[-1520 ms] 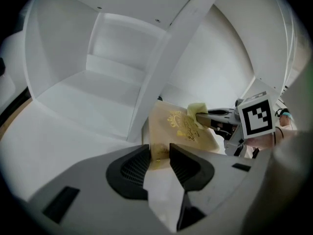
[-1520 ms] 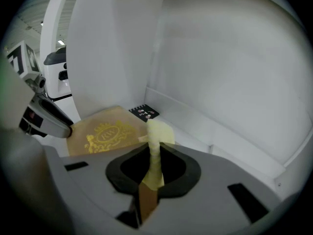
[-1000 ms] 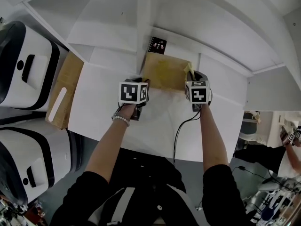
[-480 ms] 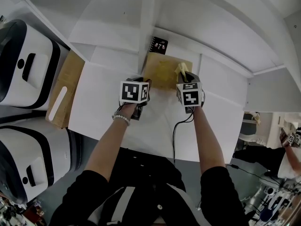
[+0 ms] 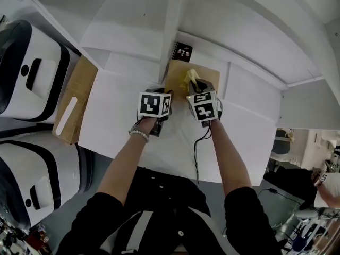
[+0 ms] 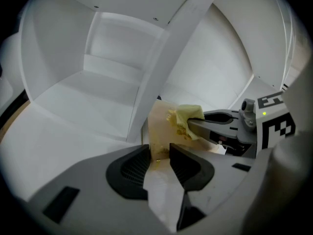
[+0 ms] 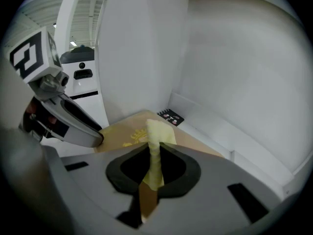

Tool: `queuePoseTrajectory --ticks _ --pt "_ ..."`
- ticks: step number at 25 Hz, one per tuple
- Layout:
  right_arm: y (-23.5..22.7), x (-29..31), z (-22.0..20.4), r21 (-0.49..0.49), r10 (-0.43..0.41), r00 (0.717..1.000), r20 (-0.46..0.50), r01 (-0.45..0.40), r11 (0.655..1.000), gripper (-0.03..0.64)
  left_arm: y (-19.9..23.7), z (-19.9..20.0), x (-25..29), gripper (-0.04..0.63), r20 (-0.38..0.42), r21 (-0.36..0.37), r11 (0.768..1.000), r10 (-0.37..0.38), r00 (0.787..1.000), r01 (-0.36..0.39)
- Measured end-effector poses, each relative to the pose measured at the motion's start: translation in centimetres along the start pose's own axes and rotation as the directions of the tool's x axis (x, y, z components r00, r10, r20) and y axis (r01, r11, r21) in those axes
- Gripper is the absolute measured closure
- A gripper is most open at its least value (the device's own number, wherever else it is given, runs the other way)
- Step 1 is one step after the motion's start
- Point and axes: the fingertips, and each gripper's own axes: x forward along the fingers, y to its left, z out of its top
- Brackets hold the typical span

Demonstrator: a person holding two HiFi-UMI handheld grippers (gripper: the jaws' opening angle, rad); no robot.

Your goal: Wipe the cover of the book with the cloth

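Note:
The tan book lies flat on the white surface, against an upright divider. My left gripper is shut on the book's near left corner, which fills the gap between the pads. My right gripper is shut on a yellow cloth, pinched upright between its jaws. The cloth rests on the cover near its left half. In the left gripper view the cloth sits at the tip of the right gripper, just beyond my left jaws.
A small black notebook lies behind the book. The white divider rises at the book's left edge. A wooden board and white machines stand at the left. A cable trails from the right gripper.
My right gripper has slid left across the book with the cloth, from the right edge toward the left gripper. The left gripper has stayed on the corner.

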Motion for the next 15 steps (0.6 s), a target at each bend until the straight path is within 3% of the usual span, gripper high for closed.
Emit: queuePoseTrajectory --ticks 7,15 --pt "4.2 1.3 2.2 -0.159 0.110 0.994 0.003 -0.109 0.981 0.578 0.0 0.0 0.0 0.463 -0.003 0.003 1.000 0.000 1.000 0.000" --pt "6.8 2.3 3.5 -0.207 0.197 0.980 0.003 -0.192 0.959 0.578 0.1 0.0 0.0 0.463 -0.008 0.010 1.000 -0.004 1.000 0.005"
